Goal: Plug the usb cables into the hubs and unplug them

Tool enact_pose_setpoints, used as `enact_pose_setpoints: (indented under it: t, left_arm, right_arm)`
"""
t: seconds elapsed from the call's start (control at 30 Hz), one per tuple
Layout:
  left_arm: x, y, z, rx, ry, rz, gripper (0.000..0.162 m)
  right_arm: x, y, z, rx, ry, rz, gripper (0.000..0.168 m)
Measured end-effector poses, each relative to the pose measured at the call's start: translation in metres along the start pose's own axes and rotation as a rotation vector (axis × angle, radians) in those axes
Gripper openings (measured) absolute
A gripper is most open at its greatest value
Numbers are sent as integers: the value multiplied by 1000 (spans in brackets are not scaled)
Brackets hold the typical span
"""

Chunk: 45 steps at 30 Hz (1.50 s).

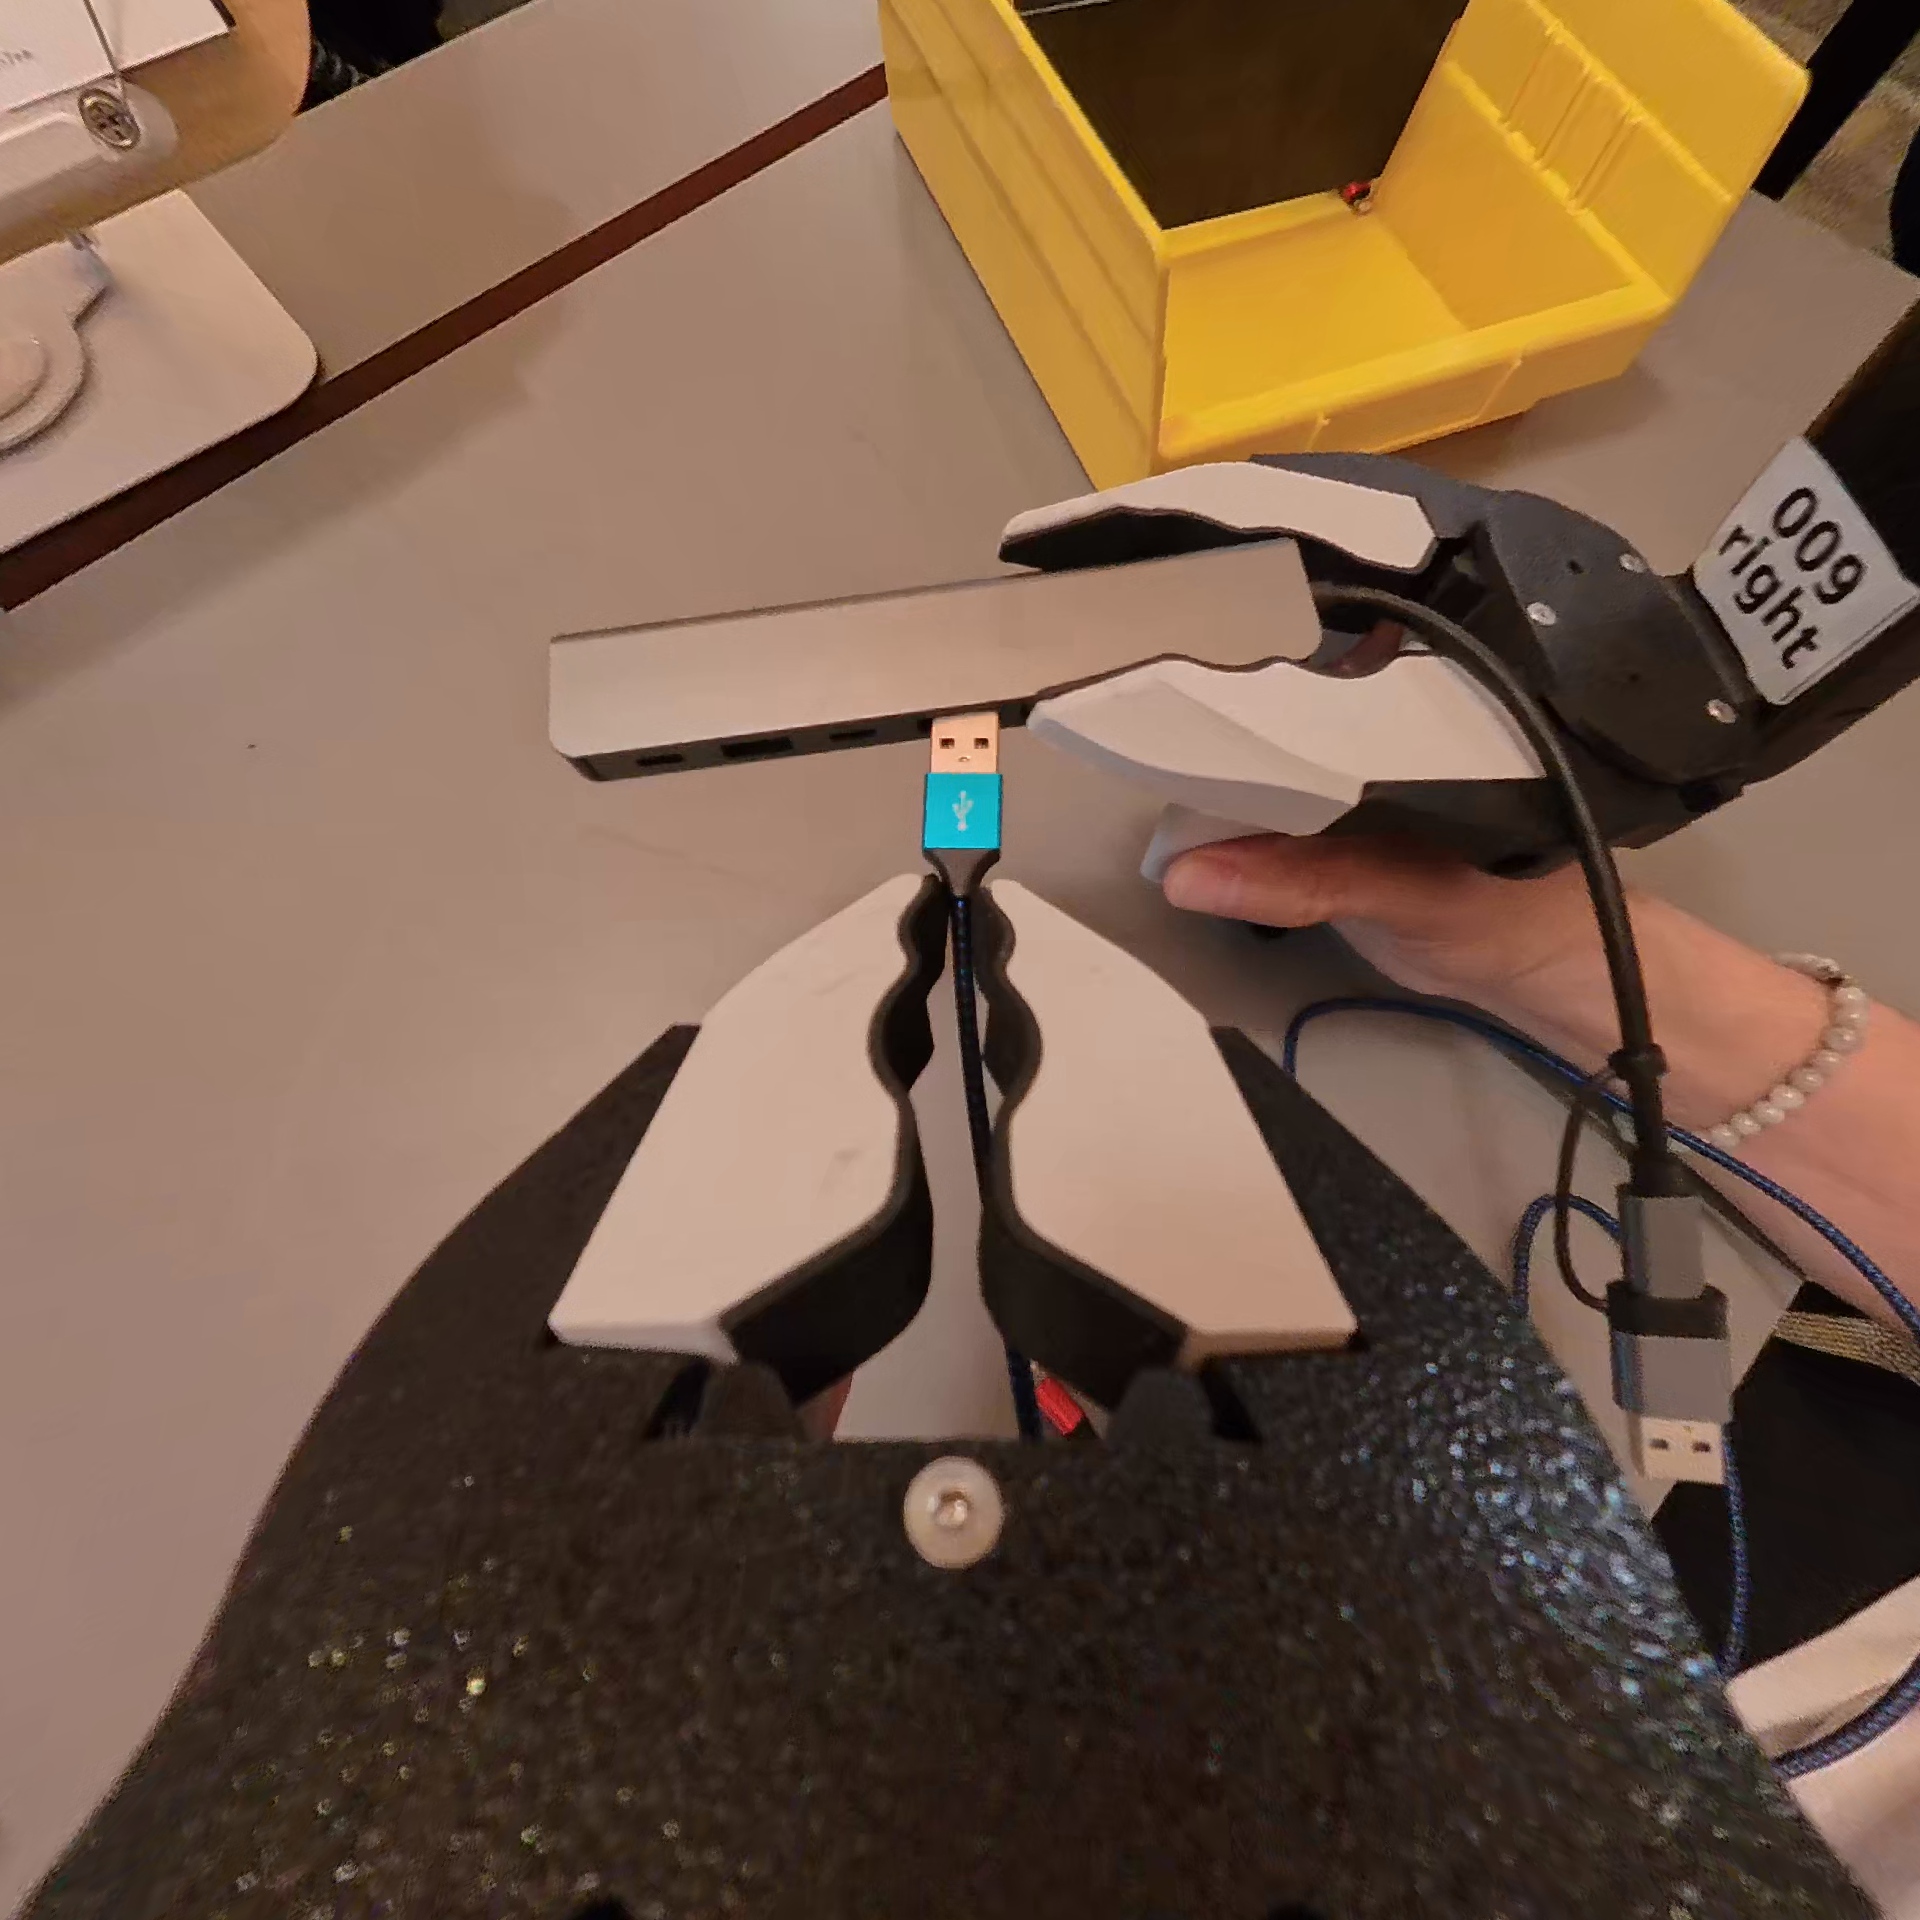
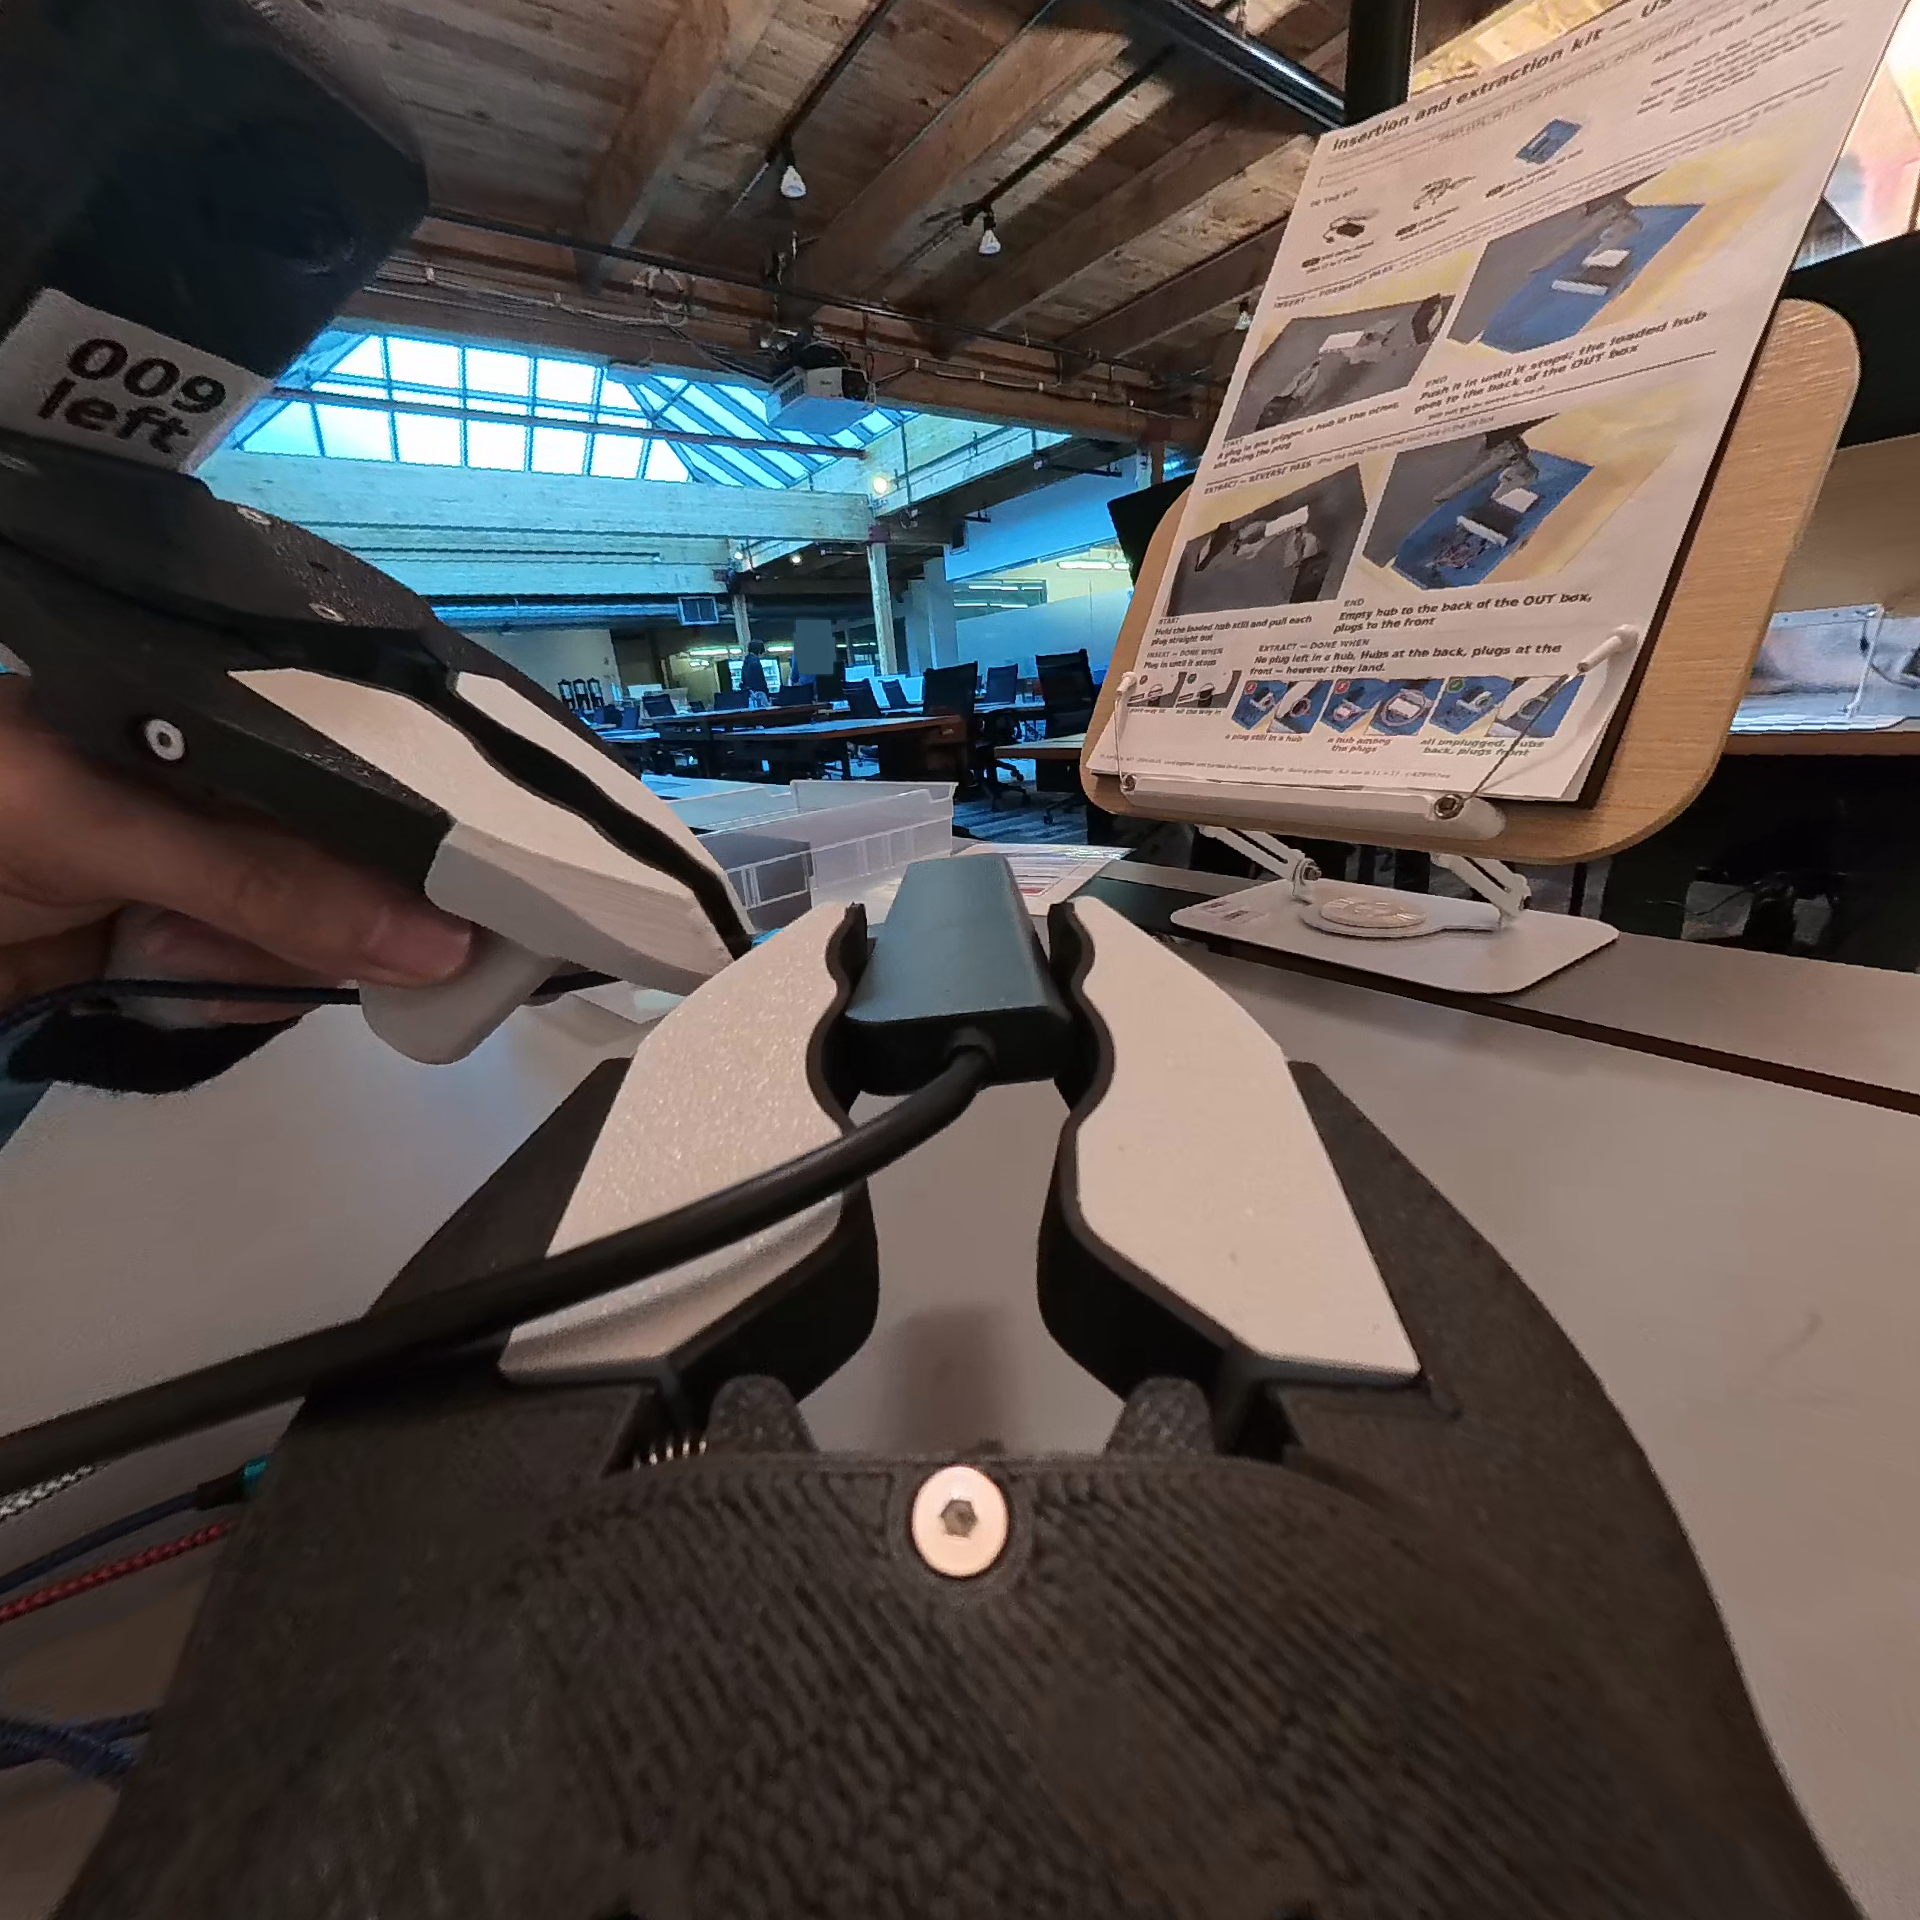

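In the left wrist view, the left tool [image 1: 956,883] pinches a blue braided USB cable [image 1: 971,1091] just behind its turquoise plug [image 1: 961,812], whose metal tip touches, or is barely inside, a port on the grey USB hub's [image 1: 914,665] near edge. The right tool [image 1: 1023,623] clamps that hub at one end, holding it level above the grey tabletop [image 1: 416,831]; the hub's own black lead [image 1: 1600,883] droops to a loose grey connector [image 1: 1673,1351]. Beyond stands a yellow bin [image 1: 1299,343]. In the right wrist view, a sheet on a wooden stand [image 2: 1714,665] sits farther back.
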<state>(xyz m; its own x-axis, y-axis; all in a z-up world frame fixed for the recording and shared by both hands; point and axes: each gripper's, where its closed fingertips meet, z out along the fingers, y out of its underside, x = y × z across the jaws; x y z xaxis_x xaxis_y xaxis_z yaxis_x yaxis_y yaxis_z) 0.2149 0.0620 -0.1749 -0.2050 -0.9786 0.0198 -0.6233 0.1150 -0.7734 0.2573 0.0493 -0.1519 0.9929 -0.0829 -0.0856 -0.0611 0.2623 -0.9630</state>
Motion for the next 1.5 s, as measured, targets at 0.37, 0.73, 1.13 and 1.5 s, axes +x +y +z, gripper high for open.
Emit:
enact_pose_setpoints:
  t: [0.37, 0.73, 1.13, 1.5]
  left_arm:
    - [-3, -7, -1, 38, -61, 51, 4]
    - [-1, -22, 0, 305, -25, 121, 5]
    - [4, -32, 8, 523, -96, 242, 7]
    - [3, -30, 13, 536, -141, 242, 17]
  right_arm:
    - [-3, 1, 1, -10, -15, -15, 34]
    - [2, -2, -1, 27, -8, 100, 35]
    - [12, -8, -6, 87, 13, 159, 35]
    - [5, -7, -3, 89, -3, 126, 35]
